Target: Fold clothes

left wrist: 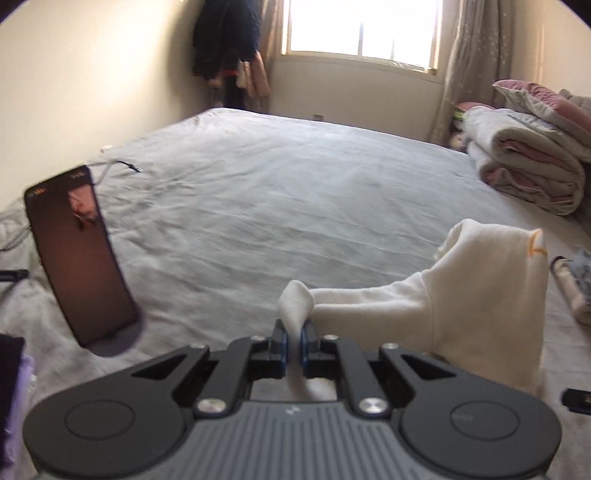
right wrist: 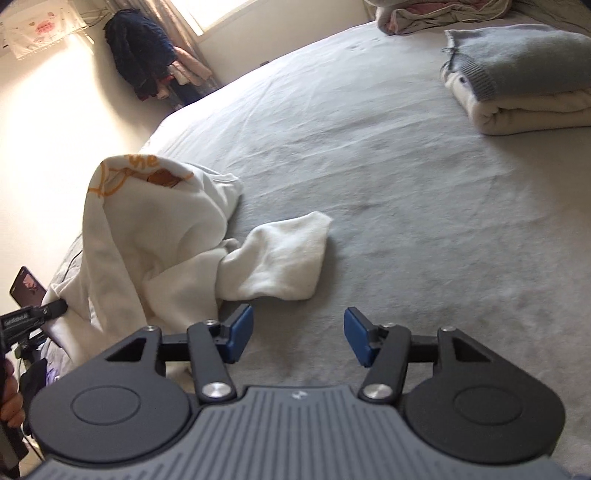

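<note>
The cream fleece sweatshirt with orange print [right wrist: 155, 236] is hanging bunched over the grey-sheeted bed [right wrist: 388, 177], one sleeve trailing right. The left tool [left wrist: 294, 345] is pinching its fabric; the right tool [right wrist: 298, 335] is hovering spread just near it. A dark phone [left wrist: 79, 254] is standing far left.

We see a grey bedsheet [left wrist: 295, 192] spread across the bed, a dark phone [left wrist: 79, 254] propped upright at its left edge — a cable [left wrist: 122, 164] trailing behind it. Folded quilts [left wrist: 528, 162] sit stacked at the right, dark garments [left wrist: 225, 37] hang beside the sunlit window [left wrist: 364, 27], curtains [left wrist: 476, 55] drawn back.
</note>
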